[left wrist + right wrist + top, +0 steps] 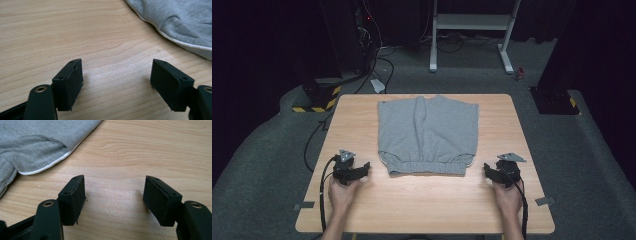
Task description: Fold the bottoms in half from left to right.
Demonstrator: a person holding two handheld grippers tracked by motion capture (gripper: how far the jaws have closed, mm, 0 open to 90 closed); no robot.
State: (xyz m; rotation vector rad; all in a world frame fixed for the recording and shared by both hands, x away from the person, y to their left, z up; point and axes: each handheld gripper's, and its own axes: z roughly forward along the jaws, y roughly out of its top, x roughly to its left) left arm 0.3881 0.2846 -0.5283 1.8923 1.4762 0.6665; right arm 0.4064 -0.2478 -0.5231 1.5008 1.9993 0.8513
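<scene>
Seen from above: a pale wooden table [422, 200] on grey carpet, dark room behind. Laid flat across the far half of the tabletop, a pair of grey shorts [427, 132], legs pointing away, elastic waistband along the near edge. Smoothed out, not yet folded.

At the near left, the left gripper [362, 169], held in a hand resting on the wood, pointed inward toward the waistband's left corner but apart from it. At the near right, the right gripper [489, 170], mirrored, just beside the waistband's right corner, also not touching.

From the left gripper view: the left gripper [116, 80] with both black jaws spread wide, nothing between them but bare wood grain; grey cloth with a white edge [180, 20] lying ahead and to one side. From the right gripper view: the right gripper [113, 195] likewise wide open and empty — cloth [37, 145] off to the other side.

Likely step: the approach, before any grasp. Next move probably calls for sliding each lower jaw under a waistband corner, then pinching thin, limp fabric cleanly — both layers, without bunching.
</scene>
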